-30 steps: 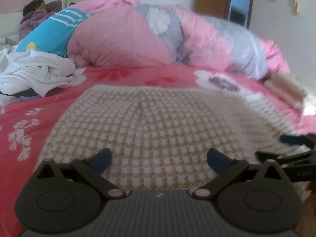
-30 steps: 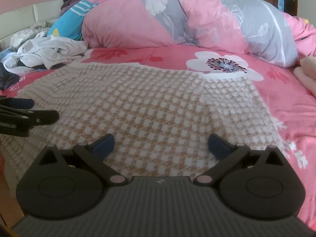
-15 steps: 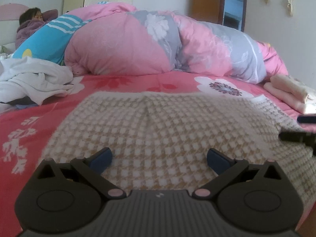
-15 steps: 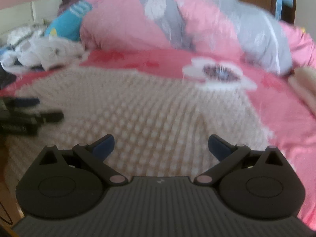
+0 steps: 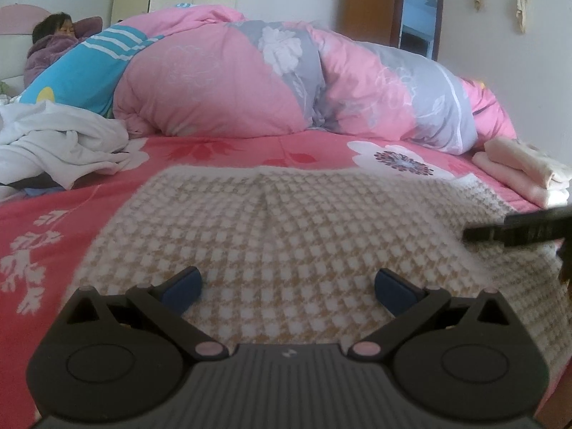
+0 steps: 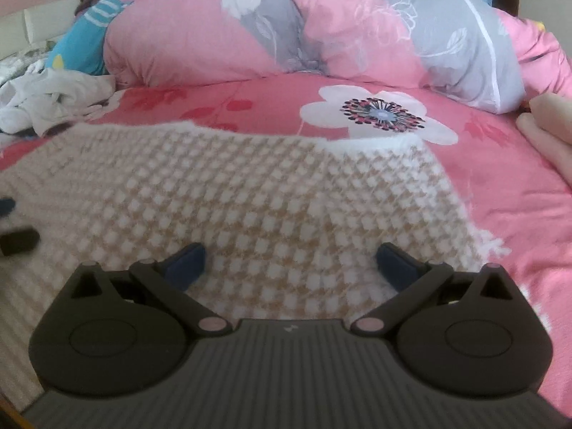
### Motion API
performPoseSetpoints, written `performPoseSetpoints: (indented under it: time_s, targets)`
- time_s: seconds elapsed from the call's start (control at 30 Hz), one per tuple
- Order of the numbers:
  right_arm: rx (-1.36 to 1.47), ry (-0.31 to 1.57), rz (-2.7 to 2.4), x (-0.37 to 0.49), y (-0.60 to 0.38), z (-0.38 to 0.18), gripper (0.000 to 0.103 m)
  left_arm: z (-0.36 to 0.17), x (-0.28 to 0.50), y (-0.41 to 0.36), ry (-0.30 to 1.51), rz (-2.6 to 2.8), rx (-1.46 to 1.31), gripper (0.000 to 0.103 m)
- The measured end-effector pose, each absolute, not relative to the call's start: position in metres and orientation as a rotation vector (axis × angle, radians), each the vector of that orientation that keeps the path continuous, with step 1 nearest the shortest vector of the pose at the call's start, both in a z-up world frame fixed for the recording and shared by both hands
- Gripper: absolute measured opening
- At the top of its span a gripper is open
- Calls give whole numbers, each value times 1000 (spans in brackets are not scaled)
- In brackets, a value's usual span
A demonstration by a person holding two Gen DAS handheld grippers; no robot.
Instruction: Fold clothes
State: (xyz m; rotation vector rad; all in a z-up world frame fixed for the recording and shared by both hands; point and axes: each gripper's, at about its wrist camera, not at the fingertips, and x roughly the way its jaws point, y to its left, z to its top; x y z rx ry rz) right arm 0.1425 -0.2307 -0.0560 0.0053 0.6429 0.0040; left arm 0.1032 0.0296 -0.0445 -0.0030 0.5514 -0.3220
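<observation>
We see a beige and white checked garment (image 5: 286, 236) that lies flat on the pink bedsheet (image 5: 53, 221) and fills the middle of both views. Our left gripper (image 5: 287, 287) is at six o'clock in the left wrist view; its jaws stand wide apart over the near part of the garment, and nothing is between the blue pads (image 5: 184, 284). We cannot tell if the pads touch the cloth. Our right gripper (image 6: 289, 262) is also spread wide and empty at six o'clock in its own view, above the near part of the same garment (image 6: 250, 196), close to its right edge. At three o'clock in the left wrist view a dark finger of the right gripper (image 5: 514, 230) comes in over the garment; at nine o'clock in the right wrist view we see a small dark tip of the left gripper (image 6: 18, 241). Behind the garment, at twelve o'clock, a thick pink and grey quilt (image 5: 286, 82) is rolled across the bed. At nine o'clock in the left view lies a heap of white clothes (image 5: 60, 143), crumpled. At three o'clock, near the edge of the bed, there is a small stack of folded pale pink clothes (image 5: 518, 168). At ten o'clock, far away, a person (image 5: 57, 46) lies near the headboard.
</observation>
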Motion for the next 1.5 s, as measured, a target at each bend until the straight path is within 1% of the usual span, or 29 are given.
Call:
performPoseSetpoints:
  time_s: [0.07, 0.17, 0.27, 0.37, 0.43, 0.57, 0.67, 0.73, 0.77, 0.87, 1.13, 1.3, 1.37, 1.43, 1.47, 1.5]
  targets:
    - [6, 604, -15, 147, -235, -43, 102, -45, 103, 29, 550, -323, -4, 103]
    - [69, 595, -69, 162, -255, -42, 102, -45, 102, 30, 548, -325, -4, 103]
    - [130, 686, -100, 183, -277, -74, 102, -46, 102, 30, 545, -326, 0, 103]
    - [114, 693, -115, 185, -275, -63, 102, -47, 101, 31, 540, -327, -4, 103]
    - [103, 668, -105, 181, -268, -51, 102, -47, 101, 31, 537, -326, -2, 103]
    - [129, 554, 45, 163, -237, -23, 102, -47, 100, 31, 534, -330, -3, 103]
    - [98, 499, 159, 165, -207, -14, 102, -47, 100, 32, 531, -335, -5, 103]
    - [47, 508, 192, 172, -188, -22, 102, -47, 100, 32, 529, -337, -6, 103]
    - [9, 550, 192, 178, -178, -33, 102, -48, 100, 32, 531, -340, -4, 103]
    - [-89, 583, 178, 188, -163, -79, 102, -48, 100, 34, 528, -347, -5, 103]
    - [-35, 631, 138, 186, -164, -59, 102, -42, 95, 54, 509, -384, -109, 103]
    - [-66, 533, 149, 153, -149, -40, 102, -42, 99, 68, 506, -360, -160, 103]
    - [-102, 547, 142, 149, -144, -48, 102, -44, 101, 67, 512, -354, -148, 103]
    - [-126, 609, 132, 155, -142, -74, 102, -46, 101, 62, 508, -345, -112, 103]
    - [-101, 574, 148, 153, -147, -84, 102, -46, 101, 59, 503, -340, -94, 103]
    - [-96, 579, 149, 154, -147, -83, 102, -47, 100, 58, 500, -337, -80, 103]
